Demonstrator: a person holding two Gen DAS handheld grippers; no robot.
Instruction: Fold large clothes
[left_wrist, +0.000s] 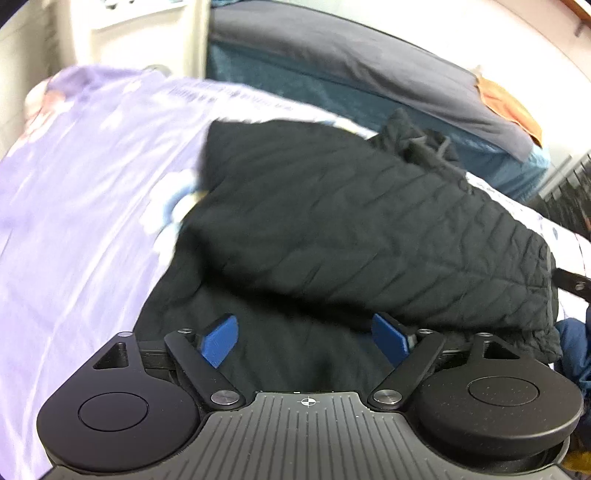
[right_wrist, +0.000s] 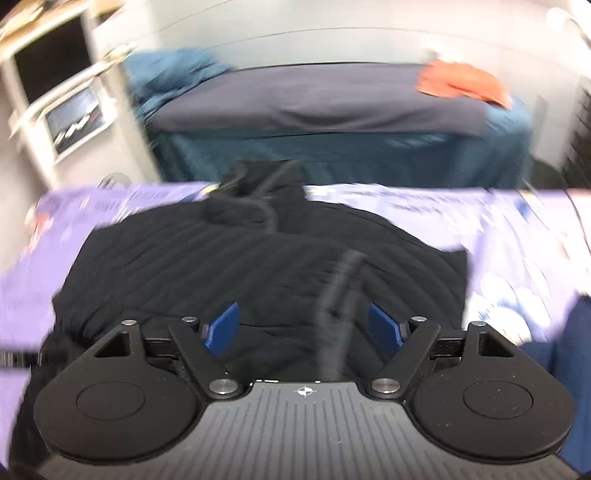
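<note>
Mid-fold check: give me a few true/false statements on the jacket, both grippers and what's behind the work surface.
1. The black quilted jacket lies on a lavender printed sheet. True.
2. The left gripper is shut on the jacket. False: its jaws stand open, gripping nothing.
3. The right gripper is open. True.
4. An orange cloth lies on the dark bed behind. True.
5. The jacket is white. False: it is black.

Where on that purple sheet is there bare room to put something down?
Bare lilac printed bedsheet lies open left of the black quilted jacket, out to the bed's edge. A smaller strip shows right of the jacket. The middle is crowded: the jacket covers it, its bunched hood at the far edge.
</note>
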